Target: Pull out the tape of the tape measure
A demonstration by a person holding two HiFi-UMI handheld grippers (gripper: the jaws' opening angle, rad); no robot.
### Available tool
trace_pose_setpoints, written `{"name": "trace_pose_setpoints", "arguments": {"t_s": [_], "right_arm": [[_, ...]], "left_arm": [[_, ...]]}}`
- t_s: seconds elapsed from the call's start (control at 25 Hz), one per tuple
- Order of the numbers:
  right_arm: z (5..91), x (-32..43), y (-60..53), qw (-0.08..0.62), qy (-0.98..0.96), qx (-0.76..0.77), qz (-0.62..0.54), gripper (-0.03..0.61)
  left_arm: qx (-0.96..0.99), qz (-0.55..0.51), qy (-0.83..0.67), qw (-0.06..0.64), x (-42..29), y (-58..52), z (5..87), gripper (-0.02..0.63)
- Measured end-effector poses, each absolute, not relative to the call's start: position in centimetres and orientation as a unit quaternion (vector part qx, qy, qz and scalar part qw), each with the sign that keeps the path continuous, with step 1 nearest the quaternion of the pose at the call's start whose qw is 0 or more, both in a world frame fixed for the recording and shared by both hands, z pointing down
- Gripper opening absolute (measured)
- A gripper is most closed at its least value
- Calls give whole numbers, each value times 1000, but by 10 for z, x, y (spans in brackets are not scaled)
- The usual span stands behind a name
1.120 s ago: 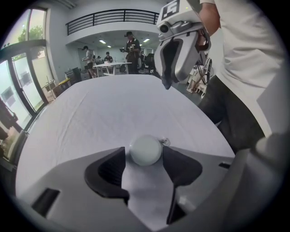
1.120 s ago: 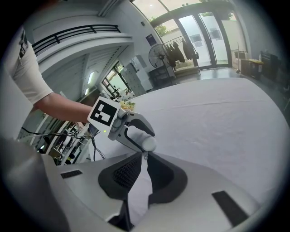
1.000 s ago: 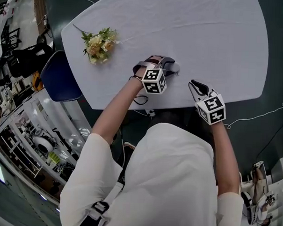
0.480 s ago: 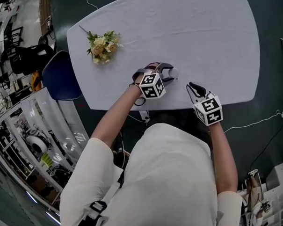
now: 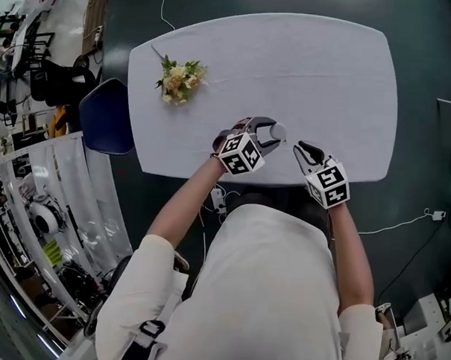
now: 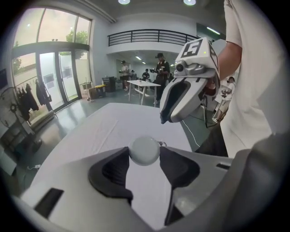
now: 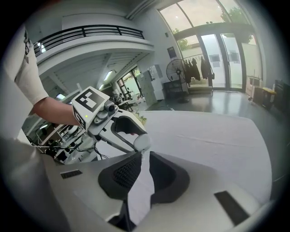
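Round white tape measure (image 6: 144, 149) is clamped between the jaws of the left tool (image 5: 272, 133) and held up over the near part of the table (image 5: 327, 75). The right tool (image 5: 298, 147) is held just beside it, over the same part of the table, not touching. Its jaws are drawn nearly together with nothing pinched. A flower bunch (image 5: 180, 80) is laid near the table's far left corner.
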State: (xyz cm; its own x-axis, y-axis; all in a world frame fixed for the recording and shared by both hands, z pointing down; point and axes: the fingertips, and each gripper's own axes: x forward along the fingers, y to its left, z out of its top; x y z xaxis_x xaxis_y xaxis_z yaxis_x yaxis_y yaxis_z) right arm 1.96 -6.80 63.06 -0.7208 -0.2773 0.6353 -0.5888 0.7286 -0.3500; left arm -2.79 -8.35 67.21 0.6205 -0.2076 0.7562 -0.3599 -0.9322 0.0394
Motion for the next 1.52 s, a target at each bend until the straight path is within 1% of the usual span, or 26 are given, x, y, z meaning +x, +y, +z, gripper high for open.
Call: {"name": "trace_pose_setpoints", "arguments": {"t_s": [0.16, 0.32, 0.56, 0.84, 0.96, 1.04, 1.24, 1.52], "right_arm": [[607, 20, -68, 278, -899, 221, 256, 69], [587, 19, -60, 276, -908, 176, 261, 129], [571, 21, -39, 285, -916, 117, 257, 132], [559, 31, -19, 274, -916, 58, 288, 130], [552, 31, -13, 269, -915, 33, 299, 116], [551, 32, -8, 269, -915, 22, 299, 84], [543, 38, -6, 258, -918, 17, 300, 44], [533, 44, -9, 235, -917, 24, 321, 38]], "left_arm": [[899, 391, -179, 83, -19, -77, 635, 218], [901, 385, -190, 56, -13, -72, 604, 218], [902, 388, -191, 11, -1, -55, 571, 218], [904, 385, -186, -15, 18, -36, 551, 218], [903, 389, -182, -27, 22, -31, 546, 218], [903, 389, -182, -30, 25, -27, 545, 218], [902, 387, -188, -29, 28, -21, 539, 218], [905, 367, -215, -20, 32, -23, 528, 216]]}}
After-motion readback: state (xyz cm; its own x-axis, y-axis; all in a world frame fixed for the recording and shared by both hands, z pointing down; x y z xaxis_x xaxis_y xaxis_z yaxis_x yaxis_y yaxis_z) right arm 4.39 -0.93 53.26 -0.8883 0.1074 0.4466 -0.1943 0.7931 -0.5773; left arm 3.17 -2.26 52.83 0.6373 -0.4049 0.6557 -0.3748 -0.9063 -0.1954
